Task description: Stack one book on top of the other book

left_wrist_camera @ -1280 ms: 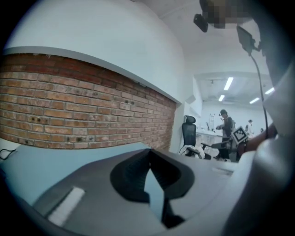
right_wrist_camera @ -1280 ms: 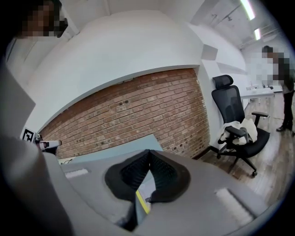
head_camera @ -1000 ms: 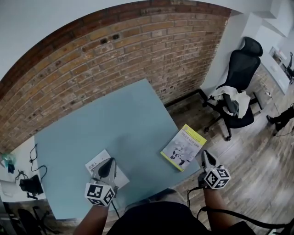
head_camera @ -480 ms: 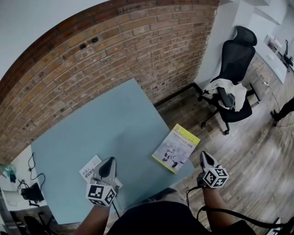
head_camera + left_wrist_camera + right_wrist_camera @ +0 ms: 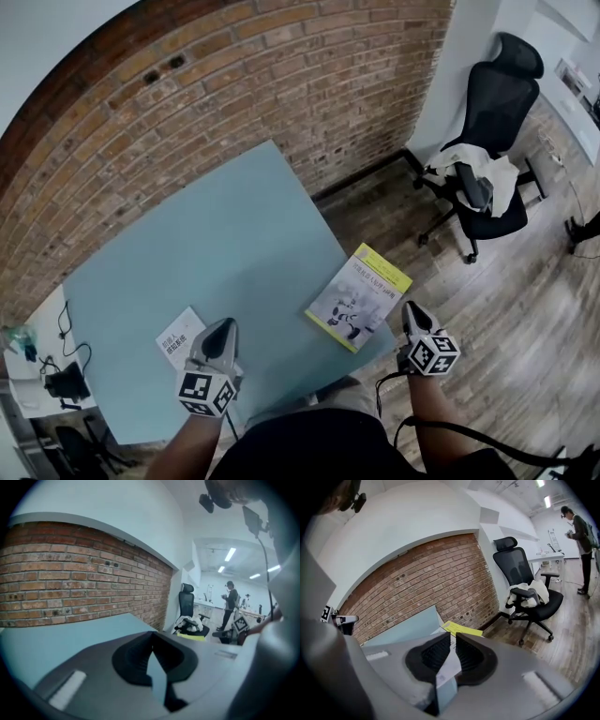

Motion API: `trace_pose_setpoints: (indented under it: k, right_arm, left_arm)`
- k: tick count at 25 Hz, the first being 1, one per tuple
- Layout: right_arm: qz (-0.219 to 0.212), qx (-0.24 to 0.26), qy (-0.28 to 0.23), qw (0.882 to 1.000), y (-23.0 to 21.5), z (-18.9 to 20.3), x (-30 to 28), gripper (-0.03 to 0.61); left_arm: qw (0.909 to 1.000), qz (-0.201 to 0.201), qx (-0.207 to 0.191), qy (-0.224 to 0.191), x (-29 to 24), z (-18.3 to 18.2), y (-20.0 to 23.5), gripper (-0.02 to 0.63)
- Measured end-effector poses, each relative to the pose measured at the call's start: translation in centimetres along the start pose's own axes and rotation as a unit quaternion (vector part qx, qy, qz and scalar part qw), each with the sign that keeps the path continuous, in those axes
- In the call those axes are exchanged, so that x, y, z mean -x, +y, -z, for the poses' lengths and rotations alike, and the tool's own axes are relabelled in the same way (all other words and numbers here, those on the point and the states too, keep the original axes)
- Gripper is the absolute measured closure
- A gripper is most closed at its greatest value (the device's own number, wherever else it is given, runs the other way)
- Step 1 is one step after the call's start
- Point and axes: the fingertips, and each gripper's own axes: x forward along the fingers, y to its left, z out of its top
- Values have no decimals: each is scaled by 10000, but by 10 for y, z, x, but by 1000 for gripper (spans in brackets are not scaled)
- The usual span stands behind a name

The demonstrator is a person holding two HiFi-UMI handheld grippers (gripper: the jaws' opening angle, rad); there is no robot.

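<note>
Since both books lie flat and well apart on the table (image 5: 216, 253), one has to be carried over. The yellow book (image 5: 359, 297), just ahead-left of the right gripper (image 5: 410, 307), seems to overhang the edge, so it's probably best pinched there. The white book (image 5: 178, 339), left of the left gripper (image 5: 225, 325), is shown in the head view only. Both grippers are closed up and empty, so they'd have to be opened first.

The table (image 5: 187, 262) is smooth, matt pale blue. At its right corner the yellow-edged book (image 5: 359, 296) has a smooth paper cover. Behind the table the brick wall (image 5: 234, 84) is rough; beside the table the floor (image 5: 506, 309) is faintly shiny wood plank. My left gripper (image 5: 151, 637) and right gripper (image 5: 453, 637) are matt grey plastic with black ribbed pads (image 5: 436, 656).
</note>
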Motion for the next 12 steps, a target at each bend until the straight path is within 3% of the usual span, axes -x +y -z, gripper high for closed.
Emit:
trace_pose_setpoints:
  k: [12]
  right_arm:
    - [-193, -283, 413, 9986, -23, 16, -29, 443]
  left_arm:
    - [9997, -112, -10, 201, -25, 1, -11, 609]
